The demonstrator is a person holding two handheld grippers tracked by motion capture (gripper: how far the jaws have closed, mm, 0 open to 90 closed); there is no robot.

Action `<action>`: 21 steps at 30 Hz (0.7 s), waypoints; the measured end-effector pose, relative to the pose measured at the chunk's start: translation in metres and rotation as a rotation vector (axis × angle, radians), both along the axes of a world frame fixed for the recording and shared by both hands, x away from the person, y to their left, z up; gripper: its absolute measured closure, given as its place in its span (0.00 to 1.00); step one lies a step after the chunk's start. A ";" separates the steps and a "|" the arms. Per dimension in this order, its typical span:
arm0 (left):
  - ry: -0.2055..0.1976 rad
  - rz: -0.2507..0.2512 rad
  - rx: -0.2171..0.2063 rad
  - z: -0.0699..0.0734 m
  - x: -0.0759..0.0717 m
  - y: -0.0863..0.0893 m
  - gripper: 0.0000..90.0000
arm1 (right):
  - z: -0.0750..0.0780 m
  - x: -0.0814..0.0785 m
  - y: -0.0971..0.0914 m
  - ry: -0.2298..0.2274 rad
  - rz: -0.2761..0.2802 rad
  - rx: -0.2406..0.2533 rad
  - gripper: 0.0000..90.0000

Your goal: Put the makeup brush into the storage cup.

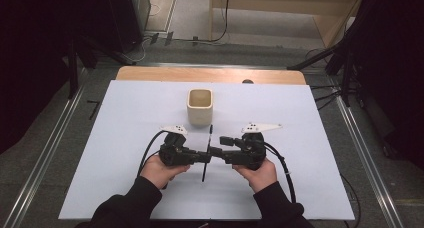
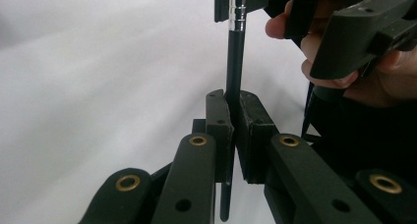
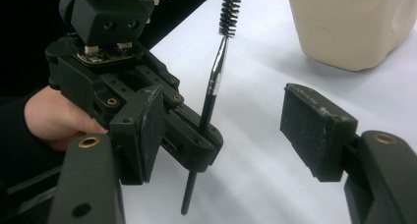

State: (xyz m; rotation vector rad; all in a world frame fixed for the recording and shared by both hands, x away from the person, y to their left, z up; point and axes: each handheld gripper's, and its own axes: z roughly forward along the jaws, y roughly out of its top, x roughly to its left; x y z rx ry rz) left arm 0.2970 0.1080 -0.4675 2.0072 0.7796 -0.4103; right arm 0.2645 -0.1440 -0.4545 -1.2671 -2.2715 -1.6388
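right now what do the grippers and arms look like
Both the left gripper and right gripper are black, with blocky jaw pads, brass-ringed pivots, a pale three-cornered plate on top and a black trailing cable. The person's hands are bare below long black sleeves.

A white-covered wooden counter [image 1: 125,138] carries a cream square ceramic cup [image 1: 200,106] near its middle, toward the far edge. In front of the cup, the left claw [image 1: 206,158] and right claw [image 1: 216,151] face each other, just apart. Between them stands a thin black bristle-tipped brush [image 1: 207,153], clamped in the left claw, its bristled end toward the cup.
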 end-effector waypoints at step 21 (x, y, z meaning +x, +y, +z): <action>-0.031 0.025 0.013 0.007 0.001 0.014 0.94 | -0.007 0.000 -0.008 -0.029 0.037 -0.093 0.29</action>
